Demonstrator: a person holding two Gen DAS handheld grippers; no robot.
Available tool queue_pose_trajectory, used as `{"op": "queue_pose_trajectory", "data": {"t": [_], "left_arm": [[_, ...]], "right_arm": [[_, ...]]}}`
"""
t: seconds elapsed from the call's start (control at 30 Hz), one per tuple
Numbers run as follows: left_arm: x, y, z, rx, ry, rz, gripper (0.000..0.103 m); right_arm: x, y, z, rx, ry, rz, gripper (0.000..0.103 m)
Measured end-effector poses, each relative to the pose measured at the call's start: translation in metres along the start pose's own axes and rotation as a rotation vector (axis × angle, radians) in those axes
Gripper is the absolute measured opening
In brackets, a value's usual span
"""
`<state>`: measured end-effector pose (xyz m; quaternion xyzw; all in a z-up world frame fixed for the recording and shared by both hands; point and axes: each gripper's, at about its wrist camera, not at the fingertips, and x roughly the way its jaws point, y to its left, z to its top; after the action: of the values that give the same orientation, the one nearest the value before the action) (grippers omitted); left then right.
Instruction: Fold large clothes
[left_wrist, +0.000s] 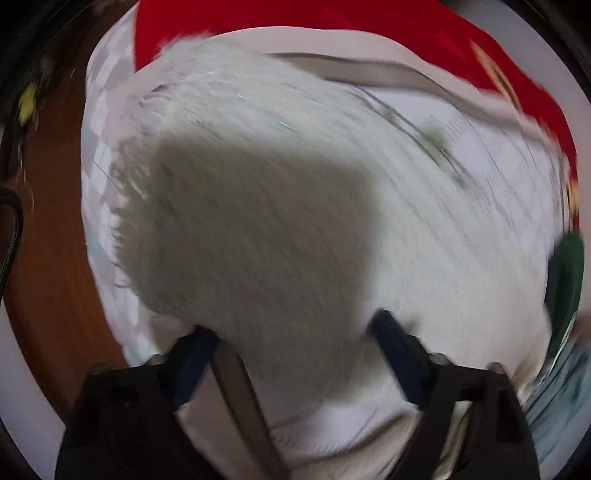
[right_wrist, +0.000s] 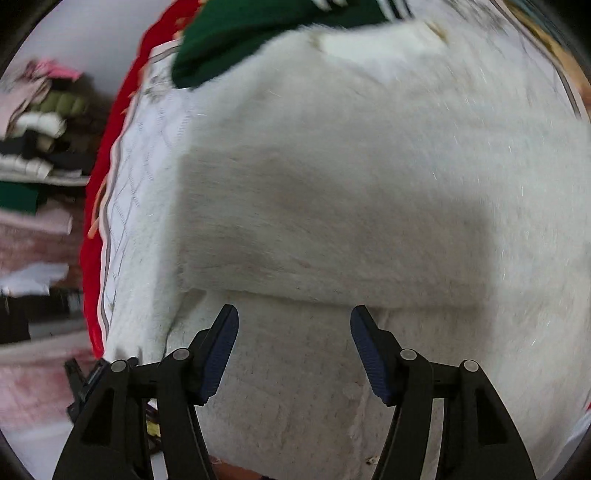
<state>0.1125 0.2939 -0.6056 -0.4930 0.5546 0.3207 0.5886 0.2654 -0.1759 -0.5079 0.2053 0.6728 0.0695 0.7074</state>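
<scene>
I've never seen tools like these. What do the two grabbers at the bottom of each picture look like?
Both match: the left gripper and right gripper have angular black plastic arms with cut-out windows and round silver pivot pins. Each finger ends in a dark blue ribbed pad. No cables, markings or sleeves show.

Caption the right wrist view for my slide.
Right gripper, jaws open, above a folded white fuzzy garment; green garment beyond.

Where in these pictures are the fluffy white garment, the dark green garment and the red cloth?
fluffy white garment (right_wrist: 332, 177): right wrist view, middle of its folded top layer.
dark green garment (right_wrist: 236, 33): right wrist view, its body near the top edge.
red cloth (left_wrist: 332, 18): left wrist view, the broad band along the top.
</scene>
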Motion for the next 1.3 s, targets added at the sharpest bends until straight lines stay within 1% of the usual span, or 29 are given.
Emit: {"op": "queue_pose_trajectory", "data": {"t": [0.03, 0.07, 0.1, 0.13, 0.17, 0.2, 0.23, 0.27, 0.3, 0.37, 0.43, 0.47, 0.53, 0.57, 0.6, 0.63, 0.7, 0.73, 0.77, 0.8, 0.83, 0.87, 0.93, 1.0, 1.07, 1.13, 1.2, 1.27, 1.3], "left_arm": [[-0.002, 0.002, 0.005, -0.031, -0.030, -0.004, 0.072], [-0.008, -0.001, 0.010, -0.035, -0.080, 0.014, 0.056], [-0.016, -0.005, 0.014, -0.022, -0.120, 0.045, 0.037], [-0.023, -0.010, 0.017, -0.001, -0.153, 0.061, 0.027], [-0.031, -0.016, 0.019, 0.031, -0.187, 0.059, 0.011], [-0.037, -0.023, 0.022, 0.066, -0.211, 0.050, 0.011], [-0.044, -0.030, 0.024, 0.104, -0.241, 0.061, 0.010], [-0.052, -0.039, 0.027, 0.142, -0.270, 0.058, 0.010], [-0.059, -0.047, 0.031, 0.179, -0.293, 0.054, 0.010], [-0.069, -0.063, 0.036, 0.234, -0.334, 0.049, 0.010], [-0.079, -0.084, 0.041, 0.284, -0.364, 0.051, 0.010], [-0.083, -0.088, 0.044, 0.310, -0.383, 0.049, 0.010], [-0.094, -0.100, 0.044, 0.377, -0.421, 0.056, 0.010], [-0.100, -0.108, 0.035, 0.408, -0.438, 0.057, 0.009], [-0.104, -0.120, 0.020, 0.449, -0.461, 0.059, 0.009], [-0.113, -0.135, 0.011, 0.516, -0.495, 0.063, 0.009], [-0.127, -0.165, -0.013, 0.630, -0.547, 0.062, 0.009], [-0.132, -0.181, -0.023, 0.682, -0.567, 0.057, 0.009], [-0.138, -0.198, -0.043, 0.756, -0.587, 0.043, 0.009], [-0.142, -0.213, -0.064, 0.829, -0.597, 0.028, 0.009], [-0.146, -0.227, -0.088, 0.904, -0.593, -0.003, 0.009], [-0.146, -0.240, -0.106, 0.958, -0.583, -0.024, 0.009], [-0.142, -0.268, -0.160, 1.082, -0.537, -0.086, 0.009], [-0.135, -0.288, -0.207, 1.178, -0.482, -0.131, 0.009], [-0.120, -0.309, -0.266, 1.283, -0.392, -0.172, 0.009], [-0.096, -0.324, -0.326, 1.382, -0.307, -0.190, 0.009], [-0.072, -0.333, -0.371, 1.452, -0.232, -0.191, 0.010], [-0.043, -0.339, -0.413, 1.508, -0.168, -0.181, 0.010], [-0.029, -0.344, -0.429, 1.538, -0.143, -0.167, 0.010]], "right_arm": [[0.004, 0.000, -0.001, 0.019, 0.001, 0.003, 0.065], [0.006, 0.000, -0.001, 0.027, 0.002, -0.001, 0.065], [0.017, 0.001, 0.013, 0.031, 0.001, -0.010, 0.065], [0.021, 0.004, 0.015, 0.033, -0.004, -0.018, 0.065], [0.024, 0.011, 0.017, 0.030, -0.014, -0.025, 0.065], [0.025, 0.015, 0.020, 0.025, -0.025, -0.036, 0.065], [0.027, 0.025, 0.024, 0.017, -0.037, -0.039, 0.065], [0.030, 0.033, 0.029, 0.010, -0.045, -0.033, 0.065], [0.027, 0.031, 0.031, 0.010, -0.048, -0.030, 0.065], [0.043, 0.049, 0.042, 0.006, -0.052, -0.003, 0.063], [0.069, 0.065, 0.052, -0.010, -0.002, 0.015, 0.034], [0.095, 0.073, 0.057, -0.015, 0.071, 0.014, 0.034], [0.115, 0.079, 0.060, -0.031, 0.101, -0.027, 0.034], [0.115, 0.083, 0.064, -0.041, 0.105, -0.040, 0.034], [0.112, 0.083, 0.066, -0.042, 0.110, -0.035, 0.034], [0.106, 0.082, 0.067, -0.041, 0.112, -0.022, 0.034], [0.083, 0.070, 0.065, -0.027, 0.094, -0.002, 0.035], [0.071, 0.062, 0.063, -0.018, 0.077, -0.009, 0.038], [0.057, 0.050, 0.062, -0.005, 0.057, -0.016, 0.041], [0.047, 0.039, 0.060, 0.008, 0.042, -0.019, 0.050], [0.034, 0.023, 0.057, 0.027, 0.019, -0.019, 0.055], [0.020, 0.004, 0.054, 0.051, -0.011, -0.018, 0.055], [0.000, -0.034, 0.050, 0.119, -0.032, 0.005, 0.055], [-0.016, -0.084, 0.041, 0.219, -0.020, 0.058, 0.055], [-0.035, -0.134, 0.035, 0.291, -0.018, 0.067, 0.055], [-0.054, -0.183, 0.027, 0.355, -0.028, 0.067, 0.055], [-0.070, -0.222, 0.020, 0.400, -0.045, 0.071, 0.055], [-0.087, -0.260, 0.013, 0.429, -0.068, 0.046, 0.055], [-0.092, -0.271, 0.011, 0.436, -0.076, 0.037, 0.055]]}}
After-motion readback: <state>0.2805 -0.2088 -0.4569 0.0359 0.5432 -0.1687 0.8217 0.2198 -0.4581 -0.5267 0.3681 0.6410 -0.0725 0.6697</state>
